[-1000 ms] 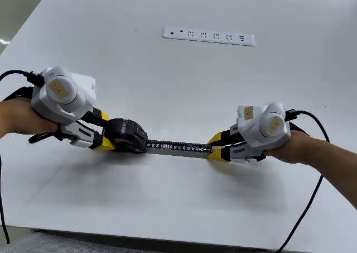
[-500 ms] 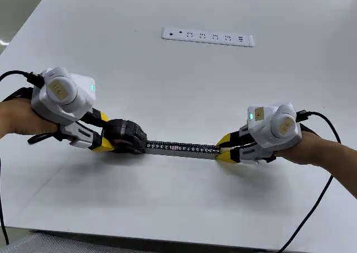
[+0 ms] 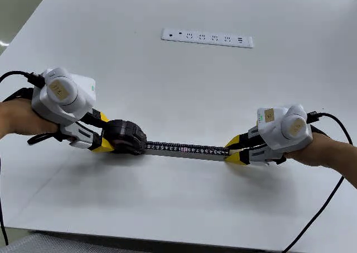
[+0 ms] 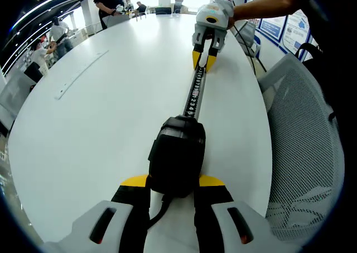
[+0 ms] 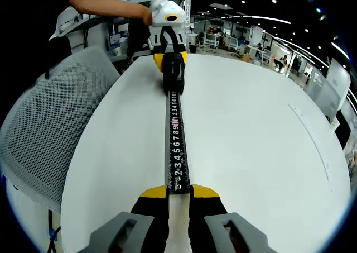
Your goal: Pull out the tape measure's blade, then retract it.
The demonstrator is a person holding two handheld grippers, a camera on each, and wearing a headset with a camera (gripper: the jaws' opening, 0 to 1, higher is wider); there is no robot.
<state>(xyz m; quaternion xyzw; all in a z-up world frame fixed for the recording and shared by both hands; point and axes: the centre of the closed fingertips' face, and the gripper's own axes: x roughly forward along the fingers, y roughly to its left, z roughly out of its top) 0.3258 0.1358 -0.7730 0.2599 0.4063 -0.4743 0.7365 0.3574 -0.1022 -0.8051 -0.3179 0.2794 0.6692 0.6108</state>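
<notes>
Holding the black tape measure case (image 3: 126, 137) at the left side of the white bench (image 3: 167, 80), the left gripper (image 3: 107, 132) has its fingers (image 4: 134, 181) pressed against the two sides of the case, which rests on the bench. From the mouth of the case the blade (image 3: 187, 149) runs to the right, straight and low over the bench, with the printed numbers facing up. At its far end the right gripper (image 3: 230, 151) pinches the tip of the blade between its yellow fingers (image 5: 153, 192). In the right gripper view the numbers begin just in front of them. Further back, well apart from the work, a white power strip (image 3: 207, 38) lies on the bench. I judge that the pulling part is under way or almost done, because a good length of blade is out. The retracting is not yet done. For it, the tip must travel back to the case.
</notes>
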